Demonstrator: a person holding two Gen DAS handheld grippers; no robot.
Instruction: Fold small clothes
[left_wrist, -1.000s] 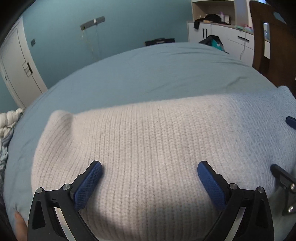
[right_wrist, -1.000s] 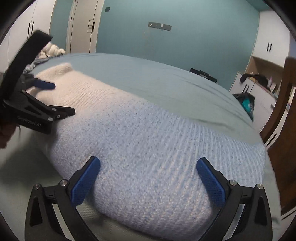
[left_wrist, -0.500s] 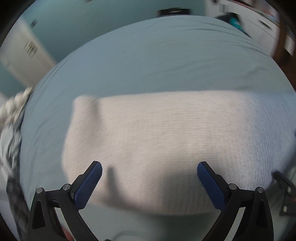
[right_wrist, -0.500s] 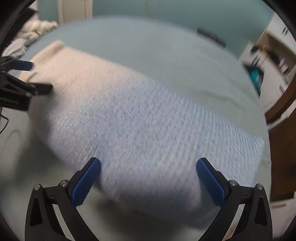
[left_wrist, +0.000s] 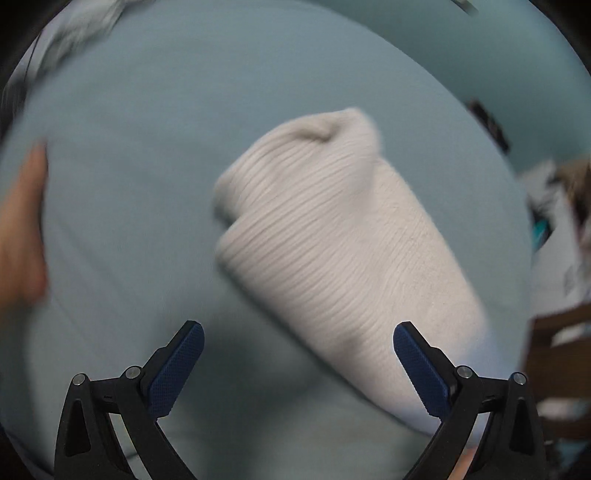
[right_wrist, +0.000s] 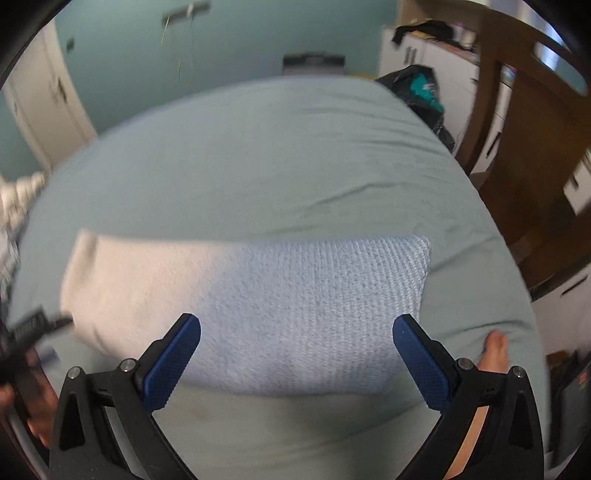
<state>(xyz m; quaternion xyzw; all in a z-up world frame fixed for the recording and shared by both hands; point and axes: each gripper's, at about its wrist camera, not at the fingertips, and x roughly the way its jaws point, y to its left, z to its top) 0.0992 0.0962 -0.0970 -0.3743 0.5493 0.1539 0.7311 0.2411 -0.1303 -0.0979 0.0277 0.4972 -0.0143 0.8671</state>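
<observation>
The folded knit sweater (right_wrist: 258, 310) lies on the blue bed sheet (right_wrist: 258, 166), near the edge closest to me. Beyond the bed's right side I see a wooden chair (right_wrist: 528, 158) and a dark bag (right_wrist: 417, 88). A bare foot (right_wrist: 493, 350) shows below the sweater's right end. My right gripper (right_wrist: 295, 363) and left gripper (left_wrist: 297, 365) are both wide open, holding nothing, above the sweater.

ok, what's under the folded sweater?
The folded sweater lies flat on the light blue bedsheet, which shows on every side of it. Nothing sits on top. Whatever lies directly beneath or between its layers is covered. Both grippers, left and right, are open and empty.
</observation>
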